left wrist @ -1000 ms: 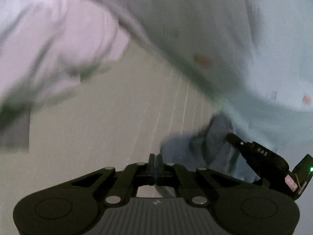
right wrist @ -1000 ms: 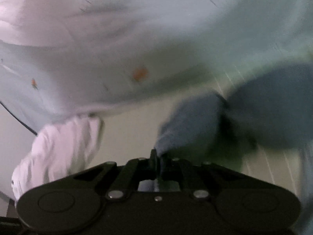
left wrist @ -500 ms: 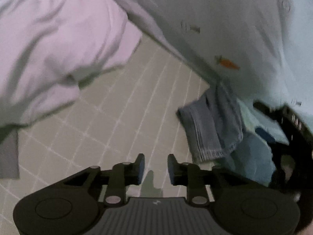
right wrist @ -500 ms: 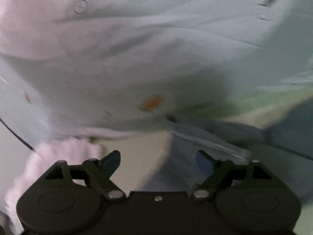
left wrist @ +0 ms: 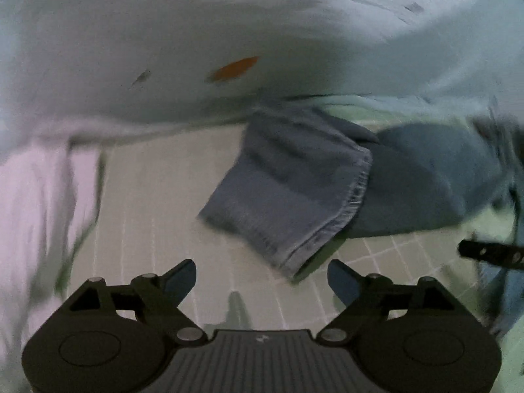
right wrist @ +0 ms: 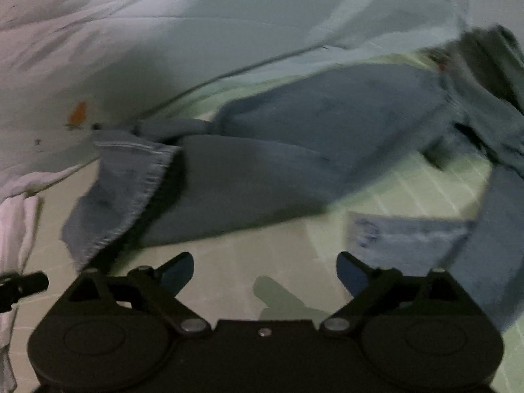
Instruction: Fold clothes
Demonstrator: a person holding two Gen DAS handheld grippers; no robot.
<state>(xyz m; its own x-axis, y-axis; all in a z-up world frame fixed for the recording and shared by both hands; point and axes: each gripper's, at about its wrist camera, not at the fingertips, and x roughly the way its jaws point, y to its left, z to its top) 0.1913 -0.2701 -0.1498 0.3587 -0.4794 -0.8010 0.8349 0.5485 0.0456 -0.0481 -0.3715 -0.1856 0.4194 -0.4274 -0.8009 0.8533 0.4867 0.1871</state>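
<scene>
**Gridded surface with denim trousers and two loose garments, both tools spread and empty**

A pale surface [left wrist: 154,196] ruled with a white grid fills the lower half of both views. The blue denim trousers [left wrist: 294,183] lie crumpled at centre frame in the left wrist view, one hemmed leg end turned toward the camera; in the right wrist view the same garment spreads from centre to the right edge, with a second hemmed end at lower right. A pale blue printed garment [left wrist: 229,32] covers the upper frame, and its lower edge overlaps the denim. A pink garment [left wrist: 42,203] lies bunched at the left edge. The left tool [left wrist: 262,278] and the right tool [right wrist: 265,271] each stand with jaws wide apart, holding nothing, low over the bare grid just short of the denim.

Risks, as judged: the trousers are not flat, so a closing tool may pinch one layer only, or catch both legs and fold in a twist. The overlapping printed garment may be dragged along. Both views are blurred, so hem positions are uncertain.
</scene>
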